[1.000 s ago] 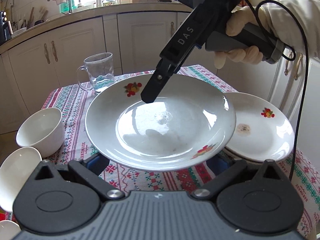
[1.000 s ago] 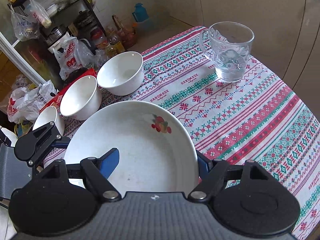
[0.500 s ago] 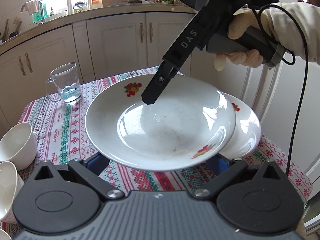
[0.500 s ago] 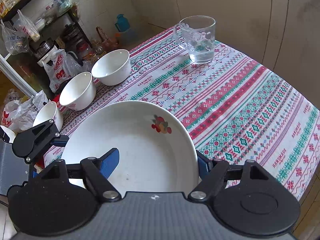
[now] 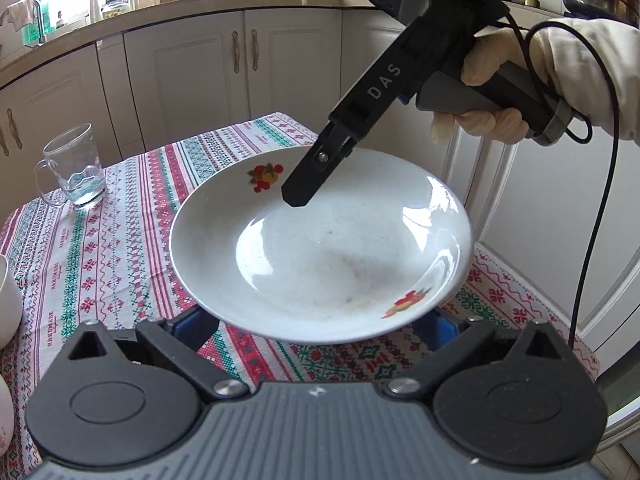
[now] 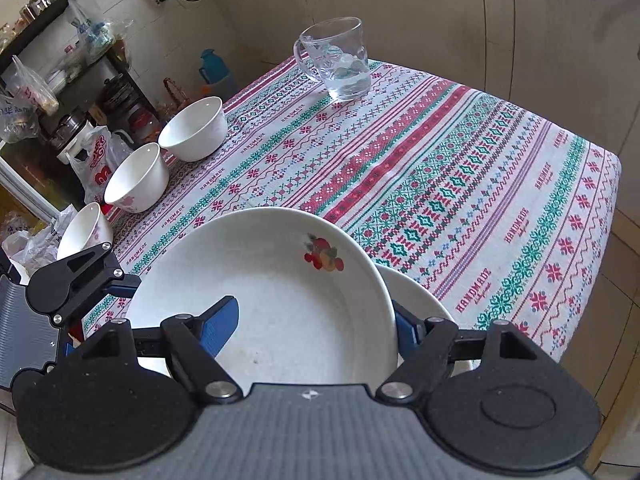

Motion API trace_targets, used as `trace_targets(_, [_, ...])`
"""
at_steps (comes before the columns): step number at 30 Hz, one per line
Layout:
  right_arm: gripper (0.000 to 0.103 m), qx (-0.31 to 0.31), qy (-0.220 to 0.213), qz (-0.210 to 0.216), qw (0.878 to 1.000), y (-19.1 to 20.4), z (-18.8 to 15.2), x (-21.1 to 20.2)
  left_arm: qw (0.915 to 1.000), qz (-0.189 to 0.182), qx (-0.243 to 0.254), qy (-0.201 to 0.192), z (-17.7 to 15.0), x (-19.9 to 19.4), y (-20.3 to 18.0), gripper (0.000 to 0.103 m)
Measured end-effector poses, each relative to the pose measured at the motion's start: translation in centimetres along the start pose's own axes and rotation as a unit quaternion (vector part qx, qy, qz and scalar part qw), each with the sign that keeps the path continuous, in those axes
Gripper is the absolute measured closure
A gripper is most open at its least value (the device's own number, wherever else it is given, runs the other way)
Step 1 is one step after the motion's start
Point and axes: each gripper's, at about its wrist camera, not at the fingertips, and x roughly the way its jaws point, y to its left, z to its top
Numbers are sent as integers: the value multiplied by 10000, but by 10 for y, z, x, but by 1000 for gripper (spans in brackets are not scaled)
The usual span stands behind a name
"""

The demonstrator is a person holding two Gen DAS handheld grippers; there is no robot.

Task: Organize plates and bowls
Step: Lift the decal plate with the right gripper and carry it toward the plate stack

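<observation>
Beside the raised plate (image 6: 280,280): three bowls (image 6: 194,128), glass mug (image 6: 340,60).

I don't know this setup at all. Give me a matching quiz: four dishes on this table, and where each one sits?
Things:
1. fruit-printed plate
2. glass mug
3. white bowls
4. second plate

Places:
A. in a row along one side of the tablecloth
B. lying flat, mostly hidden beneath another dish
C. lifted off the cloth
D. standing alone near the far edge

Pairs: 1-C, 2-D, 3-A, 4-B
</observation>
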Motion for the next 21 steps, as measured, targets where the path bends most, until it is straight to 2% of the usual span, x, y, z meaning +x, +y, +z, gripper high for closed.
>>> trace_targets(21, [20,295,-192,16,9994,-28,-25,5,9997,-201,150,73,3,6,-14,2])
